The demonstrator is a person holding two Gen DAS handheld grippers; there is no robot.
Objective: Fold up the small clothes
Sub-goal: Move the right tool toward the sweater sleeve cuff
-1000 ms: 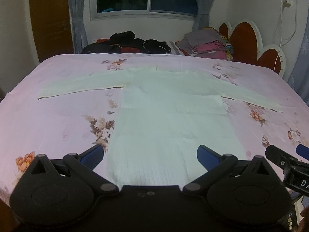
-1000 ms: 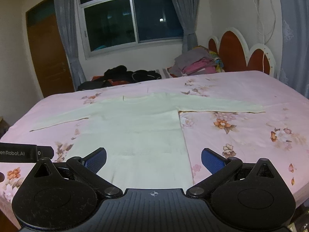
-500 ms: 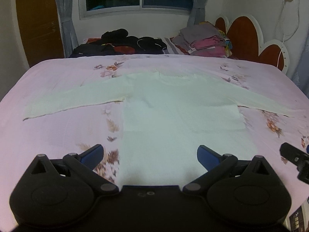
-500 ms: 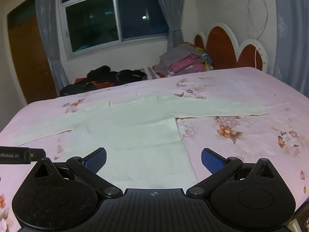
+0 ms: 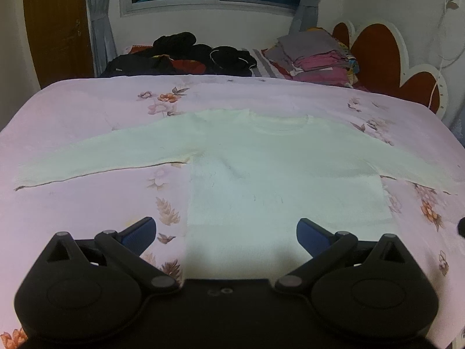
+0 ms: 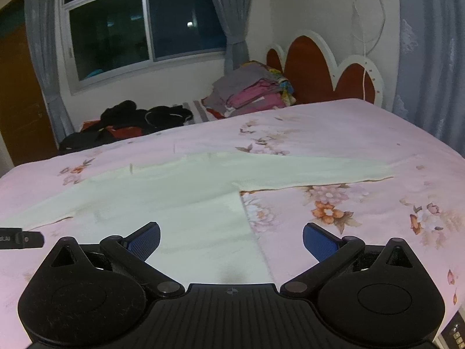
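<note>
Nearby, both spread-open grippers, left gripper [image 5: 226, 229] and right gripper [image 6: 231, 235], hover empty; the sweater [image 5: 261, 168] lies ahead, sleeves stretched left-right.

Indoor light falls from overhead, dim and pinkish; the window [image 6: 145, 26] is dark, with small reflected lamp glints (night outside). Soft shadow pools at 6 o'clock. Fisheye bending darkens the corners; both pictures are slightly grainy.

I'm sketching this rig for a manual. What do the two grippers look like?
Both match: the left gripper and right gripper have matte black bodies, two round pivot housings, angled black linkage arms and blue textured pads. The right one has a ribbed top with a small crosshair mark.
</note>
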